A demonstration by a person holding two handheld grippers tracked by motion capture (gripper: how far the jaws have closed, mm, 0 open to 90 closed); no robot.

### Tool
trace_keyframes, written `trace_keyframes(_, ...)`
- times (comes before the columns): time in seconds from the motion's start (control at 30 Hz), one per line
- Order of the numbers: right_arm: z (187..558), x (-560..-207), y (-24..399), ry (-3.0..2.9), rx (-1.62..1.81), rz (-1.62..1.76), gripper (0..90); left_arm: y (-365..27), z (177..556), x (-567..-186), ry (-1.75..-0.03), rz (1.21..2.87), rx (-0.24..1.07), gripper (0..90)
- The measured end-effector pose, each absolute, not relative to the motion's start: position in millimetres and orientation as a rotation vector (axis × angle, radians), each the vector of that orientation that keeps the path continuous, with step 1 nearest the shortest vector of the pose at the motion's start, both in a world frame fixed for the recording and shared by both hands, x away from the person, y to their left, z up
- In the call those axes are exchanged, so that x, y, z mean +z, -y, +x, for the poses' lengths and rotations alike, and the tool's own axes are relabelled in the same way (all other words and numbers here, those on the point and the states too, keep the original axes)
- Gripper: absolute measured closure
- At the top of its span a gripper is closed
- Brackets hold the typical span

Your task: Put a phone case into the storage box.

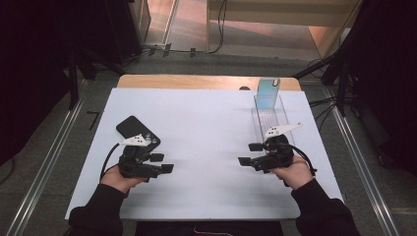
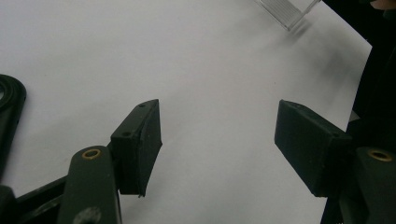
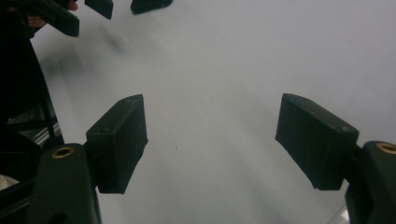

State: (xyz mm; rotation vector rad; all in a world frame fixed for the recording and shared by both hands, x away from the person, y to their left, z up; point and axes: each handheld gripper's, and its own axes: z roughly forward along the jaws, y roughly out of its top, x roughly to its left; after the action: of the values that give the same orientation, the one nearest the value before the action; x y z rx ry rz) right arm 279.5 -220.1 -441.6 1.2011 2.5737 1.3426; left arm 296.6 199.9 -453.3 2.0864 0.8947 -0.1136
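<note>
While you hold both claws low over the white bench (image 1: 206,128), this is how things stand:
Left claw (image 1: 162,162): jaws spread, pinching nothing.
Right claw (image 1: 250,154): jaws spread, empty too.
Black phone (image 1: 137,131): flat on the bench, partly hidden behind your left claw.
Clear rack (image 1: 270,115): far right; near end hidden by your right claw.
Iridescent phone case (image 1: 268,93): upright in the rack's far end.

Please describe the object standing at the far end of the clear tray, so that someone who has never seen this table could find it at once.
Start from the white table and look at its far right part, where a long clear tray runs away from the person, beyond the right gripper. At the tray's far end a thin phone case stands upright. Its shimmering blue-green surface sets it apart from the flat black phone on the left.
</note>
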Motion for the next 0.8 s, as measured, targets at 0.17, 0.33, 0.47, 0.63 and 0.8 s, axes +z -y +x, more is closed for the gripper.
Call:
trace_keyframes(0.17,271.0,-453.3,221.2,-2.604,1.379,1.197,22.8,-198.7,296.1,-453.1,-0.885,2.090,-0.119,31.9)
trace_keyframes(0.33,262.4,-460.6,223.5,-2.631,1.333,1.151,22.8,-198.4,294.9,-452.9,-0.880,2.081,-0.133,31.9)
trace_keyframes(0.47,256.0,-465.5,231.2,-2.647,1.316,1.136,22.7,-197.8,293.2,-453.6,-0.873,2.087,-0.141,31.9)
trace_keyframes(0.63,249.5,-469.4,241.4,-2.656,1.255,1.119,22.7,-195.0,290.9,-454.0,-0.863,2.093,-0.148,31.9)
trace_keyframes(0.8,248.9,-470.8,246.3,-2.634,1.307,1.144,22.7,-194.6,291.8,-454.2,-0.867,2.093,-0.150,31.9)
